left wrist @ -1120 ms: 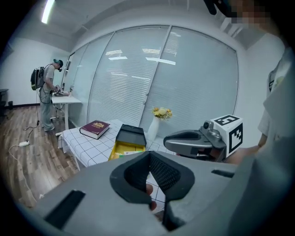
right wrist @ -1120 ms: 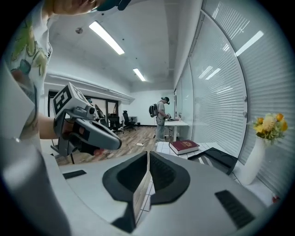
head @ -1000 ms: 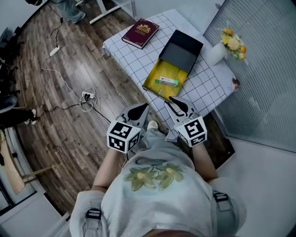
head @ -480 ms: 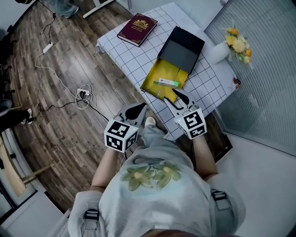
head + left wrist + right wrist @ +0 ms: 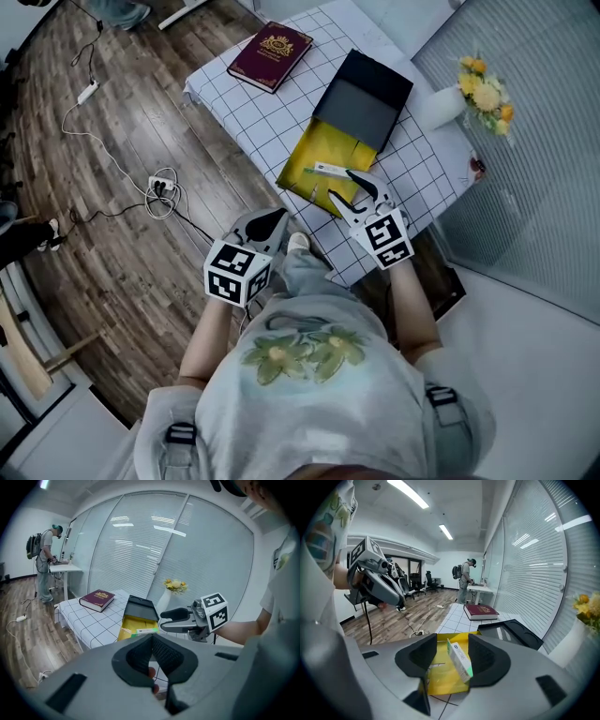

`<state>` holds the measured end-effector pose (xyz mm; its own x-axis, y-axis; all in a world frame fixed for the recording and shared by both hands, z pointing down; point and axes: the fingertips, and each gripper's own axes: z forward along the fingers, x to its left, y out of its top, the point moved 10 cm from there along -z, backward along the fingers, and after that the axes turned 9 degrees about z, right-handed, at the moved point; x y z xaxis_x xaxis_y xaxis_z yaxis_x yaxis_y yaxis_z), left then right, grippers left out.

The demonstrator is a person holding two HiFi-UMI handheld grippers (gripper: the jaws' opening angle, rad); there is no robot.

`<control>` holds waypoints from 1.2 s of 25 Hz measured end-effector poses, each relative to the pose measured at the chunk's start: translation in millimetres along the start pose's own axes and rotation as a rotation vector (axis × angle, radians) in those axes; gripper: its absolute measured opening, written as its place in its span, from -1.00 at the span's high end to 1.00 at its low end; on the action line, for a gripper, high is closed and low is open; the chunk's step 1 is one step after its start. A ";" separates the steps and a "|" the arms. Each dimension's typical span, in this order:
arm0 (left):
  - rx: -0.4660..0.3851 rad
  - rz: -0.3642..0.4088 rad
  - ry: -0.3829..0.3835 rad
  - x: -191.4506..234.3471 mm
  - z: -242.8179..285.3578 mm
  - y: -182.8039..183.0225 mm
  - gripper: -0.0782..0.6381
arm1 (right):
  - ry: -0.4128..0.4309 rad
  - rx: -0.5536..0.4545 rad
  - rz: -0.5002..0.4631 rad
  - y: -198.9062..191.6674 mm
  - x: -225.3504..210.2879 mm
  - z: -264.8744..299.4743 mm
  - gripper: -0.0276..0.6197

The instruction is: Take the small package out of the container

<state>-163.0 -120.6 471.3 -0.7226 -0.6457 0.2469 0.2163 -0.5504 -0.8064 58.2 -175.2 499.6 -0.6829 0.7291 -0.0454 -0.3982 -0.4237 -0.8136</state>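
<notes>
The yellow container (image 5: 307,176) lies open on the checked table (image 5: 246,114), its black lid (image 5: 364,97) folded back behind it. A small white and green package (image 5: 329,170) rests inside it. My right gripper (image 5: 339,185) reaches over the container's near edge with its jaws opening. In the right gripper view the package (image 5: 459,660) shows in the gap of that gripper (image 5: 452,648), closer to the right pad, with neither pad pressing it. My left gripper (image 5: 274,219) hangs off the table's near corner above the floor, its pads (image 5: 165,654) together and empty.
A dark red book (image 5: 272,54) lies at the table's far left. A white vase (image 5: 437,107) with yellow flowers stands at the right, against the blinds. A power strip and cables (image 5: 157,187) lie on the wooden floor to the left. A person stands at a far desk (image 5: 465,579).
My right gripper has moved forward over the yellow container's near edge and its jaws have spread apart. The left gripper has barely shifted.
</notes>
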 end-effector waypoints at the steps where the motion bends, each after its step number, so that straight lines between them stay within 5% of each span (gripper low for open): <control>1: 0.002 0.000 0.003 1.9 1.8 1.1 0.76 | -0.001 0.007 -0.009 -0.9 -3.6 2.4 0.34; 17: 0.029 0.026 -0.025 1.6 27.9 17.0 0.76 | 0.076 0.245 -0.211 -25.0 -28.5 53.6 0.21; 30: 0.047 0.027 -0.026 0.3 28.7 14.6 0.76 | 0.123 0.351 -0.233 -42.0 -41.6 80.0 0.21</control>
<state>-141.2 -144.0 475.0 -0.6987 -0.6739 0.2404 0.2663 -0.5567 -0.7869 54.4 -230.7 582.0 -0.4809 0.8762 0.0302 -0.7315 -0.3821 -0.5647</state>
